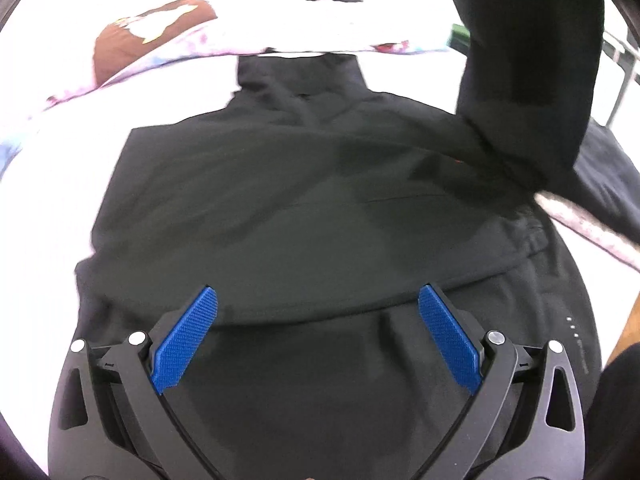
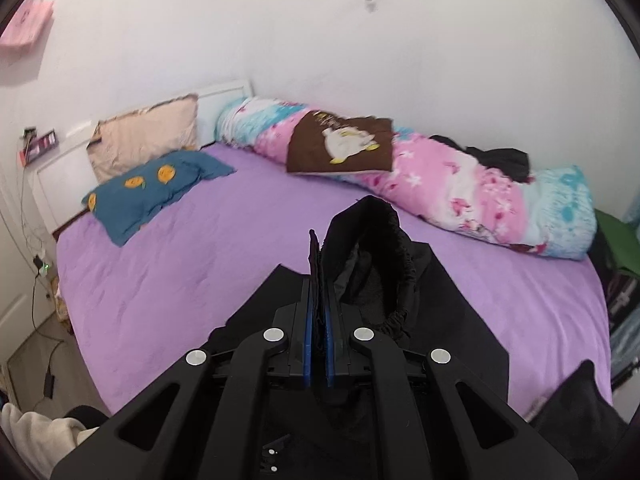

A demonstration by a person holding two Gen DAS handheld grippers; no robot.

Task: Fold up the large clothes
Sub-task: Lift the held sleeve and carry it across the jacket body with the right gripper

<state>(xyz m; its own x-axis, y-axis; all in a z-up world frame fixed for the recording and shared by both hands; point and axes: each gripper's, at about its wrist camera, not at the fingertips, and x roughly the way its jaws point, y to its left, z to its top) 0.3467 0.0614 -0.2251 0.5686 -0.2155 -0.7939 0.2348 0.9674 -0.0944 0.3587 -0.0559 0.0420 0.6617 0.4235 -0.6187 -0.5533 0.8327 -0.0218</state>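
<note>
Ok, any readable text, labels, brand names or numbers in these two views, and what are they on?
No text can be read.
Black garment: small pale dots and a line of print near its hem, too small and blurred.
Brown duck cushion: yellowish marks above the duck, blurred.
Pink item on the wall: mark unreadable.

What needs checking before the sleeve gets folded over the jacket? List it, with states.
1. Right claw shut on the sleeve: ok.
2. Left claw open, holding nothing: ok.
3. Sleeve lifted off the jacket: ok.
4. Jacket body lying flat on the bed: ok, minor wrinkles.
5. Left side already folded in: cannot tell.
6. Hem lying straight: cannot tell.
</note>
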